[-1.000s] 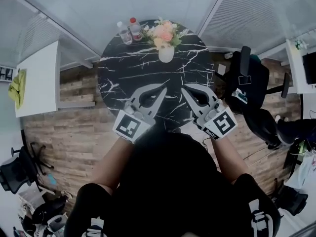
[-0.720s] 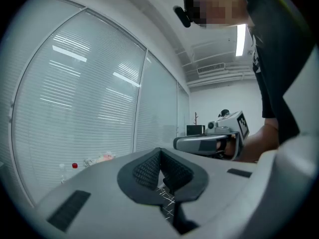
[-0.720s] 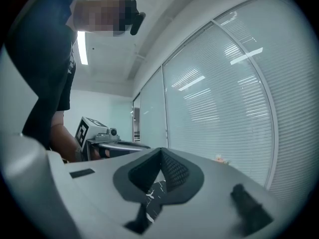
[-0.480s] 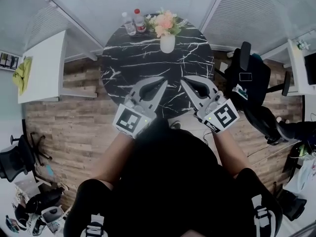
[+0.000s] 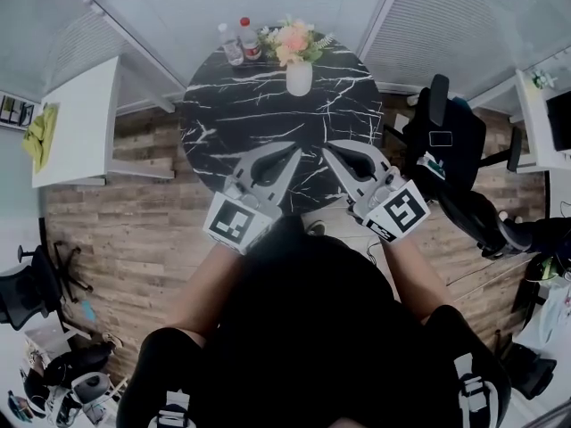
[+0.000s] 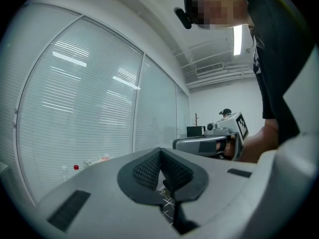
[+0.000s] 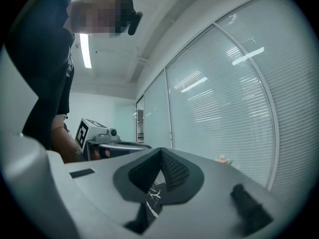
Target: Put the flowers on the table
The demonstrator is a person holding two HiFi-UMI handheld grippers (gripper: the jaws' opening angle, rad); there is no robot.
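Note:
A bunch of pink and peach flowers (image 5: 297, 41) stands upright in a white vase (image 5: 299, 78) at the far side of the round black marble table (image 5: 232, 123). My left gripper (image 5: 296, 153) and right gripper (image 5: 326, 150) hover side by side over the table's near edge, well short of the vase. Both are shut with nothing between their pads. In the left gripper view the shut jaws (image 6: 160, 152) point level, with the right gripper (image 6: 209, 143) to their right. The right gripper view shows its shut jaws (image 7: 160, 151) and the flowers (image 7: 222, 159) far off.
Two water bottles (image 5: 239, 41) stand left of the vase. A black office chair (image 5: 446, 145) is close to the table's right side and a white desk (image 5: 76, 132) stands at the left. Glass walls with blinds close in behind the table. The floor is wood planks.
Both grippers have shifted slightly along the table's near edge and stay shut. The table and flowers sit a little higher in the head view; the flowers have not moved on the table.

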